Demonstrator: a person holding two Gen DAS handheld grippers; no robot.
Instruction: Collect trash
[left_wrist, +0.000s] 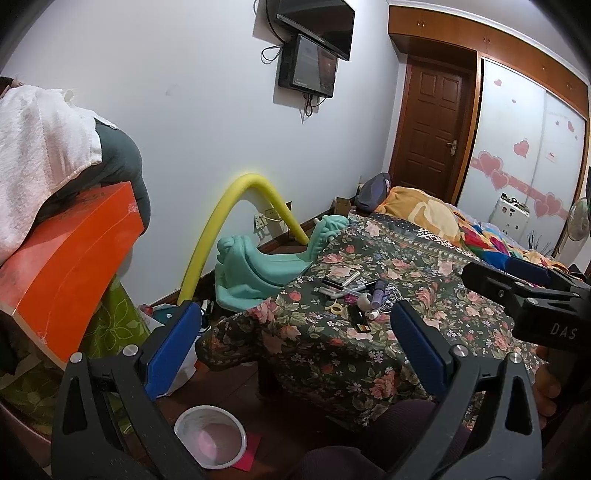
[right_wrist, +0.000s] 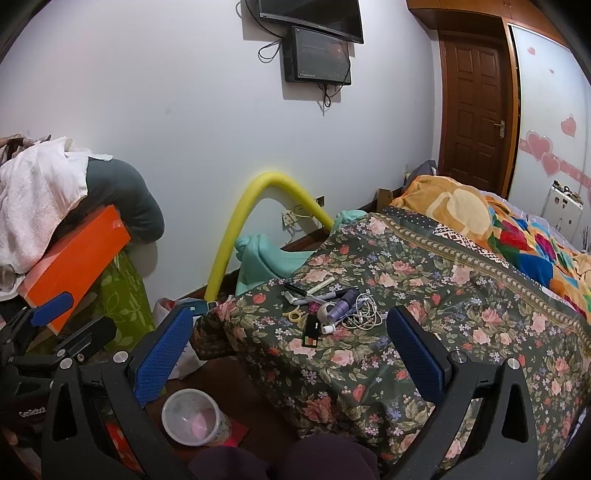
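Observation:
A small white bin (left_wrist: 210, 436) with a liner stands on the floor by the bed corner; it also shows in the right wrist view (right_wrist: 192, 415). A heap of small items (left_wrist: 354, 295) lies on the floral bedspread: pens, a tape roll (right_wrist: 293, 314), a purple tube (right_wrist: 341, 304), a white cable (right_wrist: 364, 314), a black card (right_wrist: 312, 330). My left gripper (left_wrist: 295, 343) is open and empty, held above the floor short of the heap. My right gripper (right_wrist: 290, 350) is open and empty, also short of the heap.
The floral bedspread (right_wrist: 443, 295) covers the bed on the right. An orange box (left_wrist: 66, 266) with towels stands at the left. A yellow foam tube (left_wrist: 236, 206) and a teal plastic toy (left_wrist: 258, 262) stand against the wall. The right gripper's body (left_wrist: 535, 295) shows at the right edge.

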